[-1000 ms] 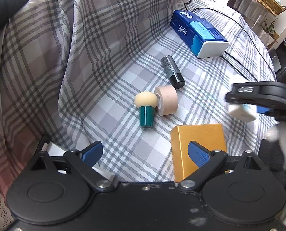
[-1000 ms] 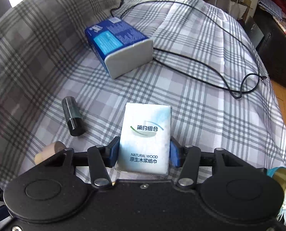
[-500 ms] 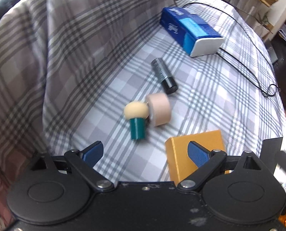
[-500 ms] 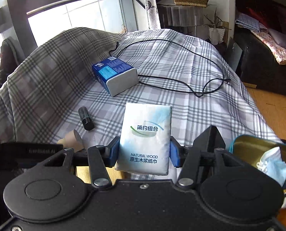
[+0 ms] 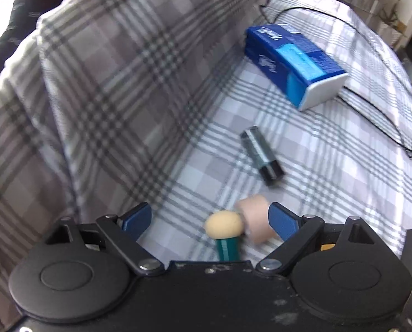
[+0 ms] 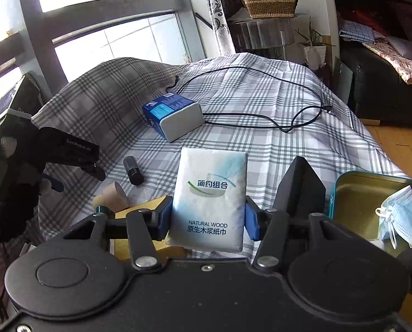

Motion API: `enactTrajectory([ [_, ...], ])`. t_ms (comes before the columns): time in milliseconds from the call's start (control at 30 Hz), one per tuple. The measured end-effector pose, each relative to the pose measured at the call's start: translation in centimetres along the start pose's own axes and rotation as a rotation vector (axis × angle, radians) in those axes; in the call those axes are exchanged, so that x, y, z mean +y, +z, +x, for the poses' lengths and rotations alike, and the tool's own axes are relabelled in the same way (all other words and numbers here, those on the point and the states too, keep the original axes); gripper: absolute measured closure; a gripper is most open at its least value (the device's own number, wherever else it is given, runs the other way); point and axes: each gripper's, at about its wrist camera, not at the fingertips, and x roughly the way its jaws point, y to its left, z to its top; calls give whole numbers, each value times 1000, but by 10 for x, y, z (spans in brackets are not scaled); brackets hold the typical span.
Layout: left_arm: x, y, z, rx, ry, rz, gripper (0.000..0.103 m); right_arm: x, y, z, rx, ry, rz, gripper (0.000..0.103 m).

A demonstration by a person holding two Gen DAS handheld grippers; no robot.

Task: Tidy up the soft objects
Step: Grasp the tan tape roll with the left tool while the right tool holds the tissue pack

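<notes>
My right gripper (image 6: 207, 218) is shut on a white tissue pack (image 6: 210, 196) and holds it above the plaid cloth. An open teal tin (image 6: 372, 188) with a blue face mask (image 6: 402, 218) inside stands to its right. My left gripper (image 5: 210, 220) is open, low over a makeup sponge with a beige head and green handle (image 5: 224, 225) and a tan tape roll (image 5: 254, 221), which lie between its fingers. It also shows at the left of the right wrist view (image 6: 52, 185).
A blue tissue box (image 5: 294, 65) lies further back, also in the right wrist view (image 6: 172, 116). A dark tube (image 5: 262, 156) lies in the middle. A black cable (image 6: 261, 105) loops across the cloth. A gold box (image 6: 142, 207) sits near my right gripper.
My left gripper has moved forward over the sponge and tape roll, past the gold box. My right gripper has lifted and drawn back with the tissue pack; the tin has come into view.
</notes>
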Motion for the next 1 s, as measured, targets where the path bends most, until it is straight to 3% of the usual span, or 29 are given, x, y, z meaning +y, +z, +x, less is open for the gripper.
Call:
enactTrajectory([
  [167, 2, -9, 7, 8, 162, -2, 13, 2, -2, -6, -28, 40, -13, 52],
  [333, -12, -13, 22, 22, 201, 26, 14, 0, -1, -10, -47, 62, -2, 52],
  [500, -41, -9, 22, 2, 102, 94, 15, -4, -1, -7, -33, 61, 21, 52],
  [633, -48, -3, 14, -30, 51, 94, 15, -6, 0, -5, -28, 51, 34, 52],
  [833, -55, 0, 20, 4, -59, 73, 14, -5, -1, -5, -24, 60, 34, 52],
  [1000, -65, 1, 38, 42, -66, 63, 14, -4, -2, -5, -18, 60, 28, 52],
])
